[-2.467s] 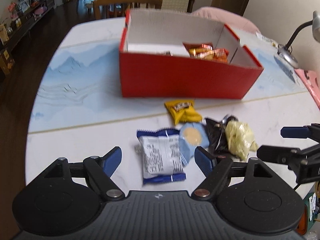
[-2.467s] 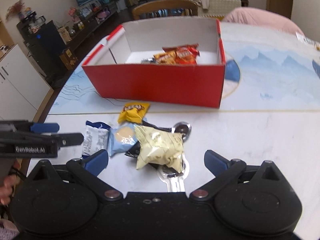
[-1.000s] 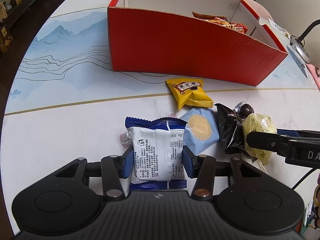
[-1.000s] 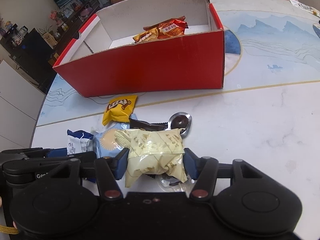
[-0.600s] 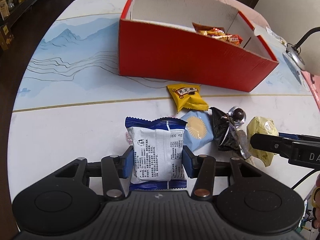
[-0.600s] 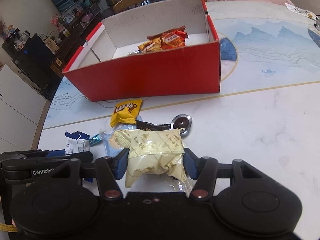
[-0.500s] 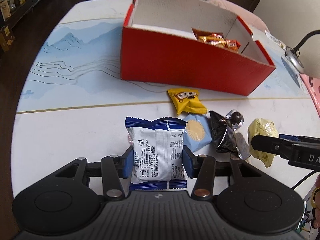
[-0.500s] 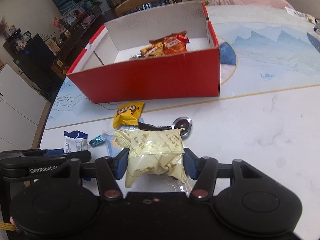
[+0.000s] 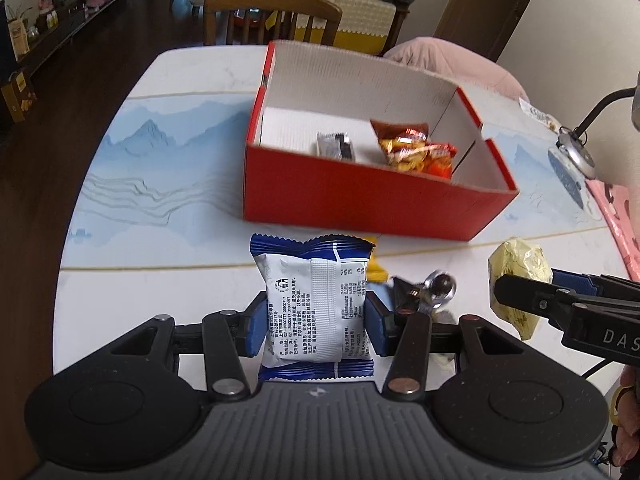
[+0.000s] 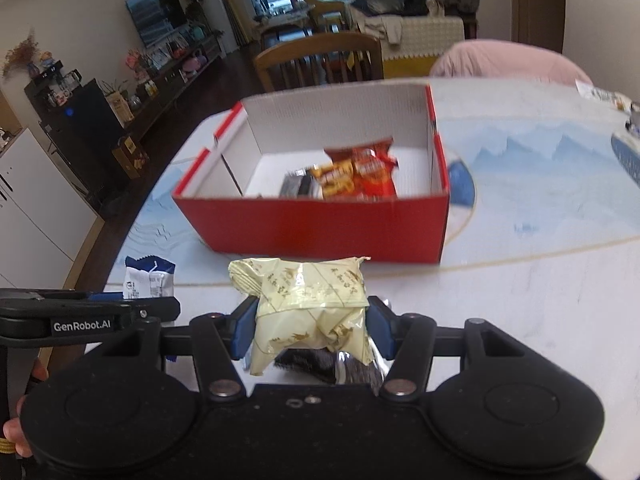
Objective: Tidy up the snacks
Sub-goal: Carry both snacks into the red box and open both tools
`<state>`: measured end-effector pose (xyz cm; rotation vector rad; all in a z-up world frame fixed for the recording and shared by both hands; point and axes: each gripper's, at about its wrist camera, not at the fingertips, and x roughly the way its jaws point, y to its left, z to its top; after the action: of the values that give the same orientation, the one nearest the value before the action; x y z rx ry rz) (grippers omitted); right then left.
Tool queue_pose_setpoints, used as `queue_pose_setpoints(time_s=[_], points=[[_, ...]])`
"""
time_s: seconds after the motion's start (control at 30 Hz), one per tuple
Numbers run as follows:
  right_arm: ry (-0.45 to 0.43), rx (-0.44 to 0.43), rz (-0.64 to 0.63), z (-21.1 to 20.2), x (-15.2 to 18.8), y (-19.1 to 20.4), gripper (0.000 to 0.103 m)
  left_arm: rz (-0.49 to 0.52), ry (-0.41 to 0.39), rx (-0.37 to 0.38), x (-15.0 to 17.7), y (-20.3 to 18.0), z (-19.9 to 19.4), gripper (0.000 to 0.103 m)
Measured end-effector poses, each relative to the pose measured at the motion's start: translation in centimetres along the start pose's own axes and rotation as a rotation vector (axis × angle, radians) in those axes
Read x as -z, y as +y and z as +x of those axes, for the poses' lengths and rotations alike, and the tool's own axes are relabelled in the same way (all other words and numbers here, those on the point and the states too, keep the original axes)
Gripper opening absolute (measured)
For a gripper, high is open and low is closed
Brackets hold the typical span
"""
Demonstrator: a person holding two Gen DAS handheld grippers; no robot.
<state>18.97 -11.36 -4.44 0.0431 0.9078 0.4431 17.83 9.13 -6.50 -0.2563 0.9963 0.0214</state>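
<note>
- The left gripper (image 9: 316,322) pinches a blue-and-white snack packet (image 9: 316,304) between its blue pads, held above the table (image 9: 160,280), short of the red box's near wall.
- The right gripper (image 10: 312,326) pinches a pale yellow wrapped snack (image 10: 310,304), also on the near side of the red box (image 10: 320,224).
- Inside the red box lie orange-red packets (image 10: 356,176) and a small dark packet (image 9: 335,145).
- A dark wrapper (image 9: 406,290) lies on the table near the box.
</note>
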Motion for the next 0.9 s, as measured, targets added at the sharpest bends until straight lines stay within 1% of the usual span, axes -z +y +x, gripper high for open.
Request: queue_pose_setpoints(time_s=[0.2,0.37,0.53,0.67,0.83,0.9], points=[[-0.050,0.020,-0.039,-0.3,-2.0,0.1,0.056,0.003,-0.039,0.012,-1.9,-0.4,-1.0,0.048],[-0.082,0.038,-0.067,-0.3,-3.7,-0.1,0.056,0.015,-0.076,0.007,-3.6,-0.7,-1.4,0.048],[-0.091,0.049,-0.070,0.4,-5.4,-0.9,0.056,0.039,-0.104,-0.005,-5.5,-1.4,-1.4,0.048],[-0.090,0.059,-0.076,1.2,-6.6,-1.4,0.056,0.050,-0.104,-0.007,-6.9,-1.9,-0.9,0.048],[-0.076,0.048,-0.067,2.2,-8.0,-2.3,0.056,0.040,-0.078,-0.001,-8.7,-1.9,0.4,0.048],[-0.069,0.058,-0.061,2.9,-8.5,-2.6,0.056,0.028,-0.065,-0.001,-9.4,-1.7,0.9,0.048]])
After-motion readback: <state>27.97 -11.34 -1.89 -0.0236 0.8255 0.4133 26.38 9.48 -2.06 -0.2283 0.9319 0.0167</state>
